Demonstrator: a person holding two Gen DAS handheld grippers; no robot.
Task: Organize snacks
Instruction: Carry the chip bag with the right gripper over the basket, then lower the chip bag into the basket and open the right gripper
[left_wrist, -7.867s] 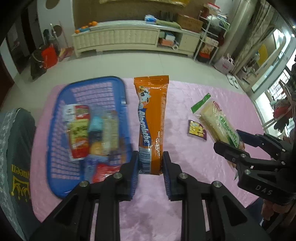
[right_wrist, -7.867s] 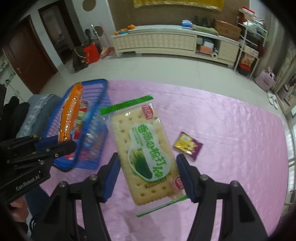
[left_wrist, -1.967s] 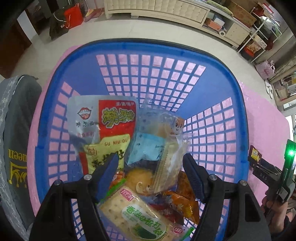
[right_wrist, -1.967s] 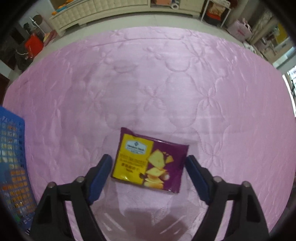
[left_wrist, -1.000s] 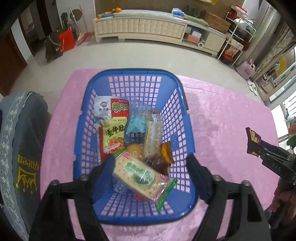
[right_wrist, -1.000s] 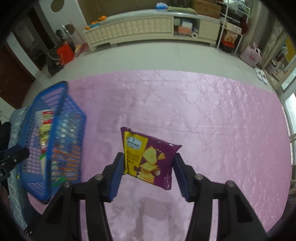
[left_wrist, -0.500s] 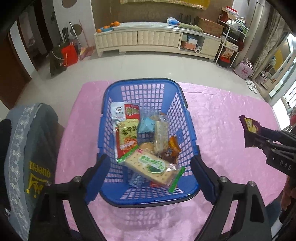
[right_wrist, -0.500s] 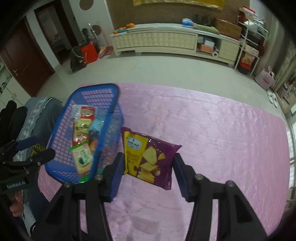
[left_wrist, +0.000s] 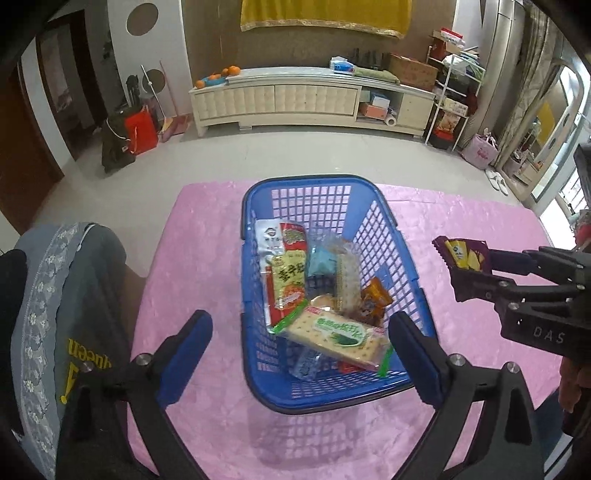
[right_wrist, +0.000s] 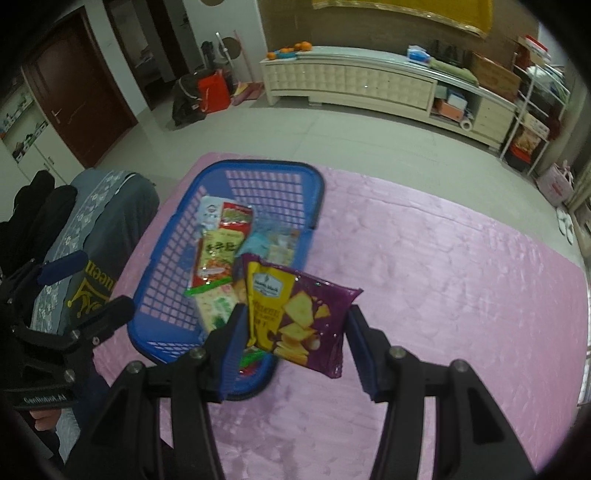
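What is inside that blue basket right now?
The blue basket holds a heap of snack packs: a green-labelled cracker pack on top, a red-and-yellow pouch, a clear biscuit pack and an orange wrapper. Whatever lies beneath is covered.

A blue lattice basket (left_wrist: 369, 221) sits on a pink quilted floral cloth (right_wrist: 443, 258); the cracker packet (right_wrist: 299, 314) is purple and yellow

Cream sideboard (left_wrist: 310, 99), grey tiled floor (left_wrist: 295, 155)
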